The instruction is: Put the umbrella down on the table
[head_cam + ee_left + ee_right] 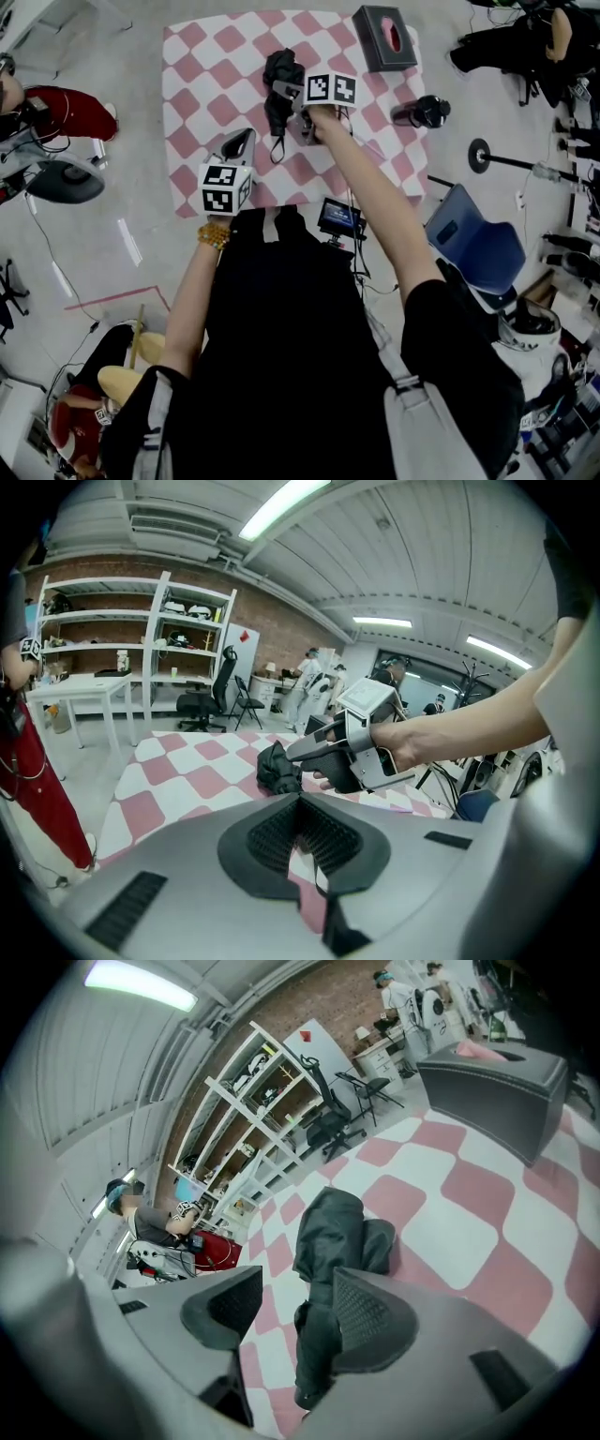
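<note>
A folded black umbrella (278, 75) lies on the pink-and-white checked table (202, 56), its strap trailing toward me. My right gripper (289, 92) is at its right side, open. In the right gripper view the umbrella (333, 1232) rests on the cloth between and beyond the spread jaws of the right gripper (295, 1288), its handle end close against the right pad (370, 1312). My left gripper (242, 141) hovers over the table's near left part, shut with nothing in it. In the left gripper view the left gripper (300, 803) faces the umbrella (277, 769) and the right gripper (292, 755).
A dark grey tissue box (384, 37) stands at the table's far right corner. A blue chair (478, 244) and a black object (422, 112) sit on the floor to the right. A person in red (56, 108) is at the left. White shelves (141, 639) stand beyond the table.
</note>
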A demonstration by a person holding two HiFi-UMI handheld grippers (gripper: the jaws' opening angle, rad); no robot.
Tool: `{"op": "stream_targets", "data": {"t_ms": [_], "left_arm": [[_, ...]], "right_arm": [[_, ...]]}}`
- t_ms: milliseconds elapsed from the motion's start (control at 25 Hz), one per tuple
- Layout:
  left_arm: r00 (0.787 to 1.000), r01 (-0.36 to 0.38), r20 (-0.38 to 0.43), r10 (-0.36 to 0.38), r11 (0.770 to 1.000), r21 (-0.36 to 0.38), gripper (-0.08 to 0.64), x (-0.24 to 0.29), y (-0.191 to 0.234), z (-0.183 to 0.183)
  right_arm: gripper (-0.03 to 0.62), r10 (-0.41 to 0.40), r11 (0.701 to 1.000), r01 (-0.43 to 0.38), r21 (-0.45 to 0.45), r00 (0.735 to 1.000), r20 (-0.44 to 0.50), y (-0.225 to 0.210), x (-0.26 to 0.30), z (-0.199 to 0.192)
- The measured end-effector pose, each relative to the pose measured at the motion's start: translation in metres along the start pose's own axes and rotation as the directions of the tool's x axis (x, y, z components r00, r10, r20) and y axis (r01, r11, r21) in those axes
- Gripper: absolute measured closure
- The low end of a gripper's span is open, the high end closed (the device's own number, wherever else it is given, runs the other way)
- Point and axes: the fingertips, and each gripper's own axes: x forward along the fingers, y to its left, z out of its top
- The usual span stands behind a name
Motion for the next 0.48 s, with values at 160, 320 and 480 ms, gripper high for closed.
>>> {"op": "stream_targets", "data": {"t_ms": [160, 320, 480], "left_arm": [[1.000, 0.001, -0.003, -0.001, 1.000, 0.012, 0.546, 0.001, -0.005, 0.003], [1.000, 0.001, -0.001, -0.001, 1.000, 0.025, 0.546, -0.001, -0.011, 0.008], [1.000, 0.000, 0.001, -0.001, 0.999, 0.039, 0.546, -0.001, -0.016, 0.010]], "right_arm": [[0.352, 0.015, 1.000, -0.014, -0.025, 0.999, 0.037, 0.012, -0.011, 0.009], [0.353, 0.014, 0.997, -0.009, -0.076, 0.998, 0.068, 0.023, -0.026, 0.017], [0.354, -0.007, 0.986, 0.024, -0.164, 0.995, 0.099, 0.029, -0.039, 0.022]]}}
